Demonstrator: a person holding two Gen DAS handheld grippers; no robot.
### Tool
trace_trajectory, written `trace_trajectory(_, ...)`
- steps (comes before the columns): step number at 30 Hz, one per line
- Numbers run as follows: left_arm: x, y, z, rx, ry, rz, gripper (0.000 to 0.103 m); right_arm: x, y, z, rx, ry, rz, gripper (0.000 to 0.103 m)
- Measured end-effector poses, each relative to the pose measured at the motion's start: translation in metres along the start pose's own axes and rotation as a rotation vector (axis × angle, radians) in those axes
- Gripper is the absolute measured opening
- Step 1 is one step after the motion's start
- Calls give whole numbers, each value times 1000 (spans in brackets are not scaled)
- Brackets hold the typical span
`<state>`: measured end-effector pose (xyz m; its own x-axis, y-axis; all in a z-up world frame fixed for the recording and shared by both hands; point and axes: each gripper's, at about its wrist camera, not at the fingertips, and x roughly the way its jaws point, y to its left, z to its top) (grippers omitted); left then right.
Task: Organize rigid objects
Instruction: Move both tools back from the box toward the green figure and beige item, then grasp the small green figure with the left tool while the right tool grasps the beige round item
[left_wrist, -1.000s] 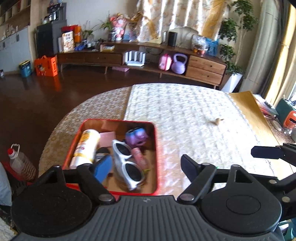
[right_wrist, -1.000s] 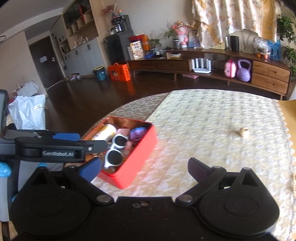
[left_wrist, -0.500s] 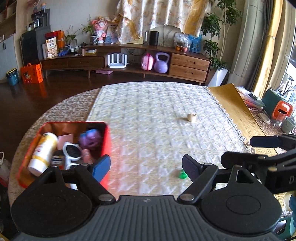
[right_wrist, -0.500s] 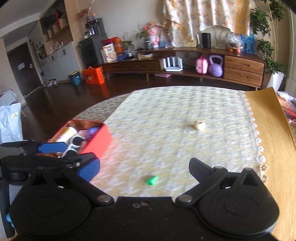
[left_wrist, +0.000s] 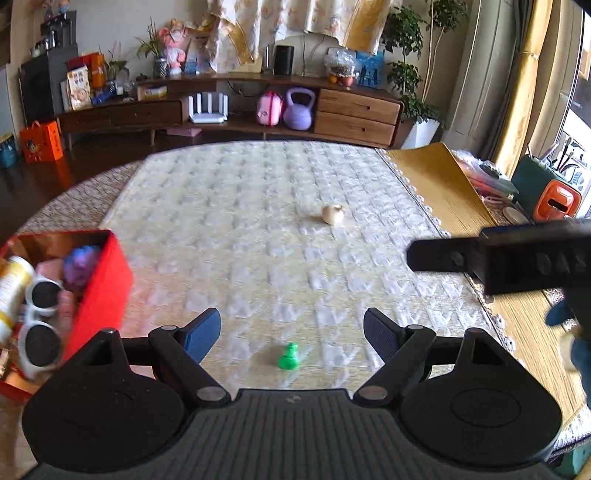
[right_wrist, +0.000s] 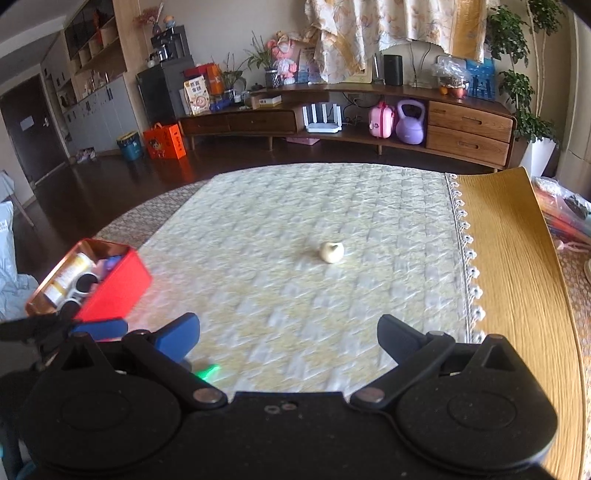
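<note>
The left wrist view shows the whole small green piece (left_wrist: 288, 357) on the cloth between the left gripper's (left_wrist: 291, 328) spread, empty jaws. In the right wrist view, the right gripper's (right_wrist: 288, 332) left finger half hides it; these jaws are also apart and empty. Both views show the red tin (left_wrist: 107, 280) at the near left and the pale round object (right_wrist: 331, 252) farther out.

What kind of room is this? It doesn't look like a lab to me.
Most likely a home living room: a long wooden sideboard cluttered with household things, potted plants by curtains, and a cloth-covered table holding a red box of odds and ends.
</note>
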<state>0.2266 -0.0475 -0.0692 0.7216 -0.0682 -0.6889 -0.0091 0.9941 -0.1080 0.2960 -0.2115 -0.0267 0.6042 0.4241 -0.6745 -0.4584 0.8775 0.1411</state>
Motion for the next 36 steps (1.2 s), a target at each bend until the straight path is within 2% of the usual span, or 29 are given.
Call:
trace_trajectory(5, 25, -11, -5, -47, 54, -15, 85, 32, -22, 9, -11, 35, 15, 101)
trace_trajectory(11, 43, -20, -20, -54, 66, 15, 85, 64, -45, 18, 0, 66, 26, 100)
trace_trajectory(16, 52, -24, -31, -45, 61, 34, 85, 88, -51, 20, -13, 97, 44, 94)
trace_trajectory(26, 66, -4, -35, -91, 53, 43, 84, 136, -52, 50, -11, 87, 56, 80)
trace_trajectory(29, 65, -5, -36, -66, 41, 51, 75, 148, -50, 52, -7, 94, 42, 74)
trace_trajectory(31, 65, -4, -36, -68, 34, 55, 64, 154, -49, 52, 3, 95, 39, 67)
trace_trajectory(35, 65, -5, -35, -51, 28, 64, 50, 160, -45, 49, 2, 100, 33, 53)
trace_trajectory(36, 66, -5, -33, -46, 28, 69, 42, 160, -44, 49, -2, 99, 29, 49)
